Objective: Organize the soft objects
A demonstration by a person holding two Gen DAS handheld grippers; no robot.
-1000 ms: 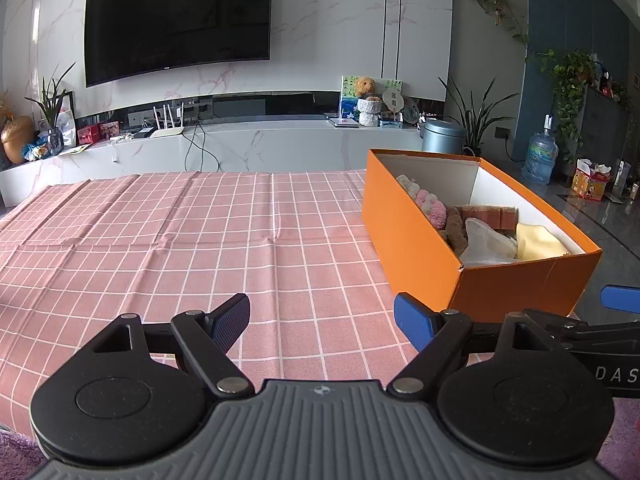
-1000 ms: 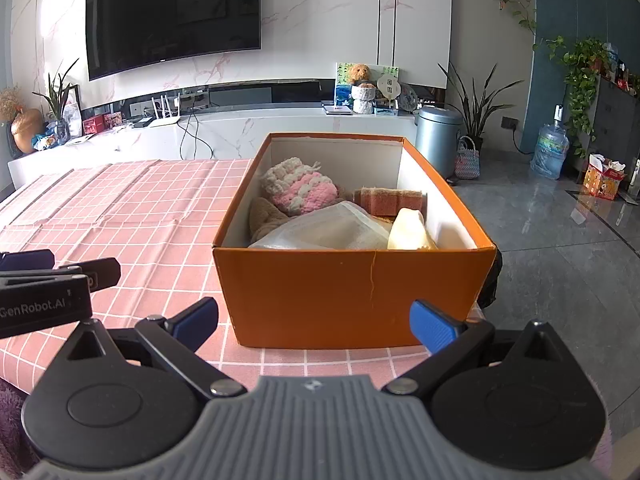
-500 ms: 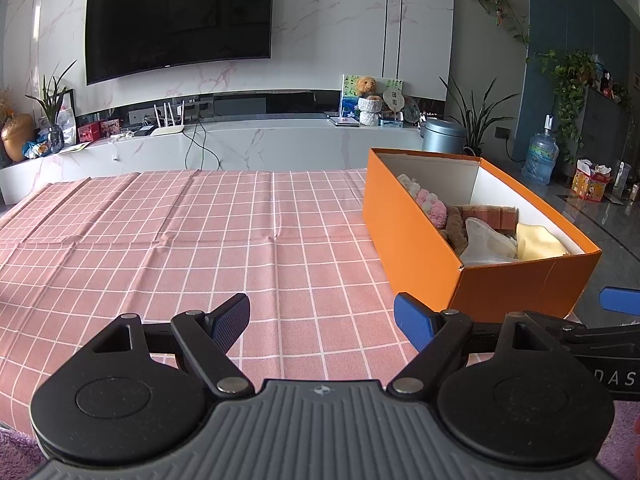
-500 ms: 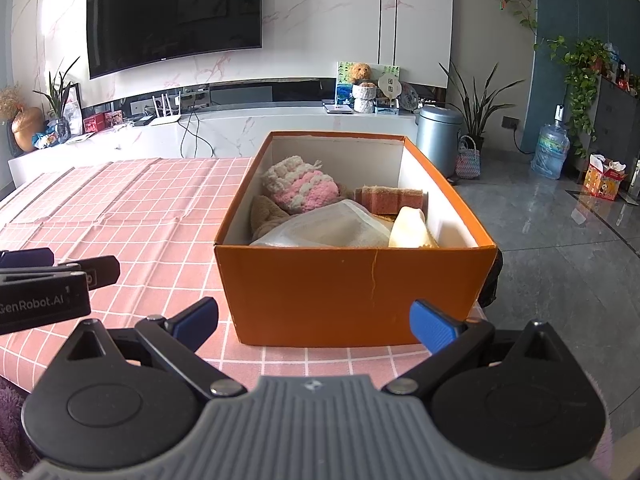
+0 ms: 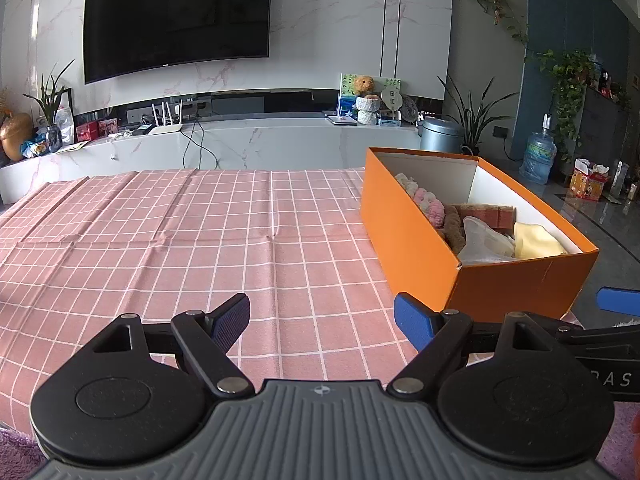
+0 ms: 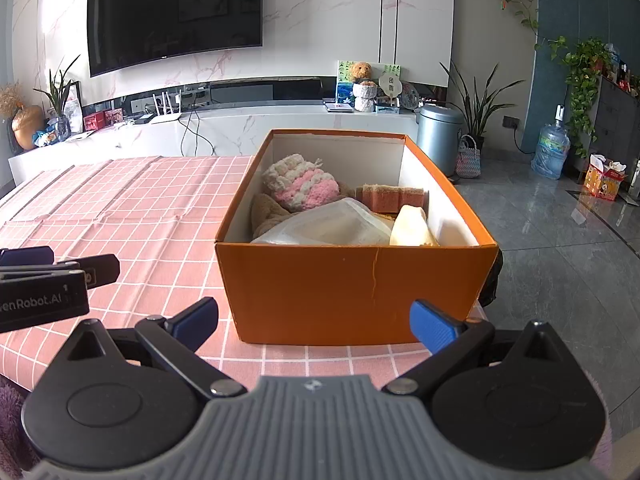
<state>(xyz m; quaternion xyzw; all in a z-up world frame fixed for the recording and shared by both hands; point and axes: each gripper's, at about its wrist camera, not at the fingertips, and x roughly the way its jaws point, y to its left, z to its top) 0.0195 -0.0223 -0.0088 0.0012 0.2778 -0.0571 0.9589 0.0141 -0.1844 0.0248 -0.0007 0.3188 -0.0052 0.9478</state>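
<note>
Both grippers idle, nothing held. Left gripper hangs low over the near edge of the pink checked tablecloth, fingers spread wide, empty gap between them. Right gripper same: spread wide, empty, pointed straight at the near short wall of the orange cardboard shoebox, close to it but not touching.

Box sits at the right end of the table, lid off. Inside, from the right wrist view: pink-and-cream crocheted knit piece at the back left, tan plush fabric item under and beside it, pink-and-yellow sponge block at the back right, clear crumpled plastic bag with something pale inside in the front middle, pale yellow soft wedge at the front right. All lie below the rim, loosely piled, touching each other.

Progress: judged nearly or fully done. Cloth looks bare of loose soft items in both views, so everything visible is already boxed. Left over, at most: tidying the pile or closing the box; no lid in view. A dark object pokes out behind the box's right corner, can't tell what it is.
</note>
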